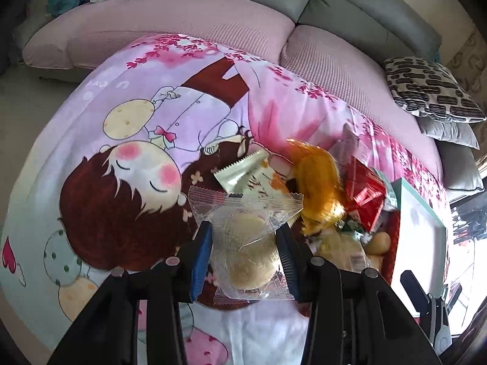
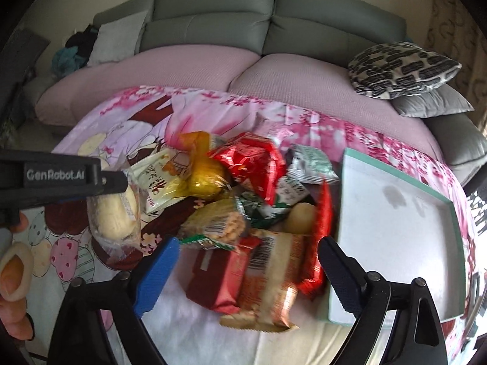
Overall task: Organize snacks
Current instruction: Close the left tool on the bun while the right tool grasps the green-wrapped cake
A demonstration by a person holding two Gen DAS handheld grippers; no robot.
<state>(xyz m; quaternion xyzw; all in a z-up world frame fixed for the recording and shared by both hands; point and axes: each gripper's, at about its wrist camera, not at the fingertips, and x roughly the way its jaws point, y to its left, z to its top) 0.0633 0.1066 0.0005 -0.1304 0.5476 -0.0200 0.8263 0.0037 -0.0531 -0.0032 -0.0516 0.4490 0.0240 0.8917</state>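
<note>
Counting the pile: one clear-wrapped bun (image 1: 246, 252), one cream packet (image 1: 243, 173), one orange-wrapped snack (image 1: 319, 191), two red packs at the front (image 2: 219, 276), one tan cracker pack (image 2: 268, 279), at least two green-and-white packets (image 2: 307, 161), plus a few more red wrappers (image 2: 246, 164) buried in there that can't be counted cleanly. One teal-rimmed tray (image 2: 395, 213) sits just right of the heap.

The left gripper (image 1: 246, 258) has its fingers on either side of the bun, pads touching the wrapper, so it's clamped on it at the pile's left edge. The right gripper (image 2: 246, 273) hangs over the front of the pile with fingers wide apart, gripping nothing.

All of it lies on a pink cartoon blanket (image 1: 121, 140) spread over a surface in front of a grey sofa (image 2: 213, 21) with pink seat covers and a patterned cushion (image 2: 401, 70).

Only the right view shows the front packs and the tray's whole inside; it also catches the left gripper from the side. The left view shows the bun up close.
</note>
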